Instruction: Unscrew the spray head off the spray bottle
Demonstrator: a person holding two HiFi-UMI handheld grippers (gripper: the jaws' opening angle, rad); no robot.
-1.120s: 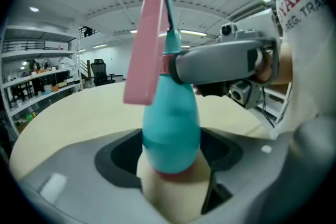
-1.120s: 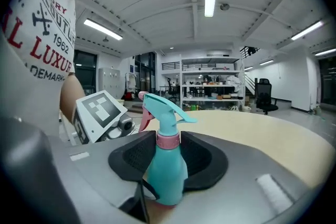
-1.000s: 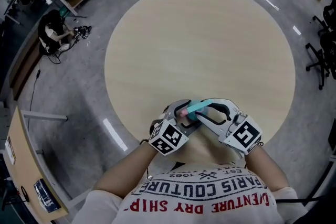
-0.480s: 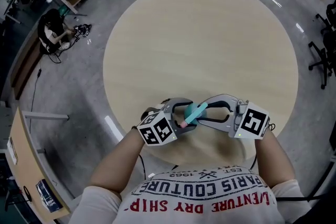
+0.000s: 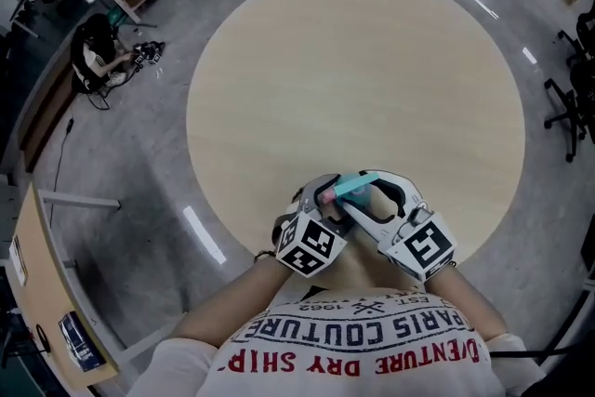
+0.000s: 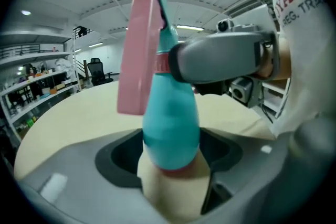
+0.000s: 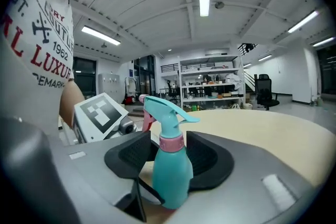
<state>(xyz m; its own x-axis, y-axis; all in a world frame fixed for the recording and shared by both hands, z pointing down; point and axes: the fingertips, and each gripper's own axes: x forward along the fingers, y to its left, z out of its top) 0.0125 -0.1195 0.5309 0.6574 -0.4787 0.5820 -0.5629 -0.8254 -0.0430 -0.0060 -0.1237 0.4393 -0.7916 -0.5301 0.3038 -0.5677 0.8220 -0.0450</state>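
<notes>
Pinching teal plastic spray bottle (image 5: pixel 351 188) by lower body with left claw (image 6: pixel 170 152), aloft over near edge of round beige desk (image 5: pixel 353 60). Straddling pink collar (image 7: pixel 171 142) with right claw (image 7: pixel 170 150), just opened, pads spread off it. Leaving teal spray head (image 7: pixel 163 110) seated on bottle.

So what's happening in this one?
A person holds a teal spray bottle over the round table with two handheld grippers. The left gripper clamps the bottle's base. The jaws of the right gripper have just been opening and stand loosely around the pink collar, apparently between turns. The spray head is still on.
</notes>
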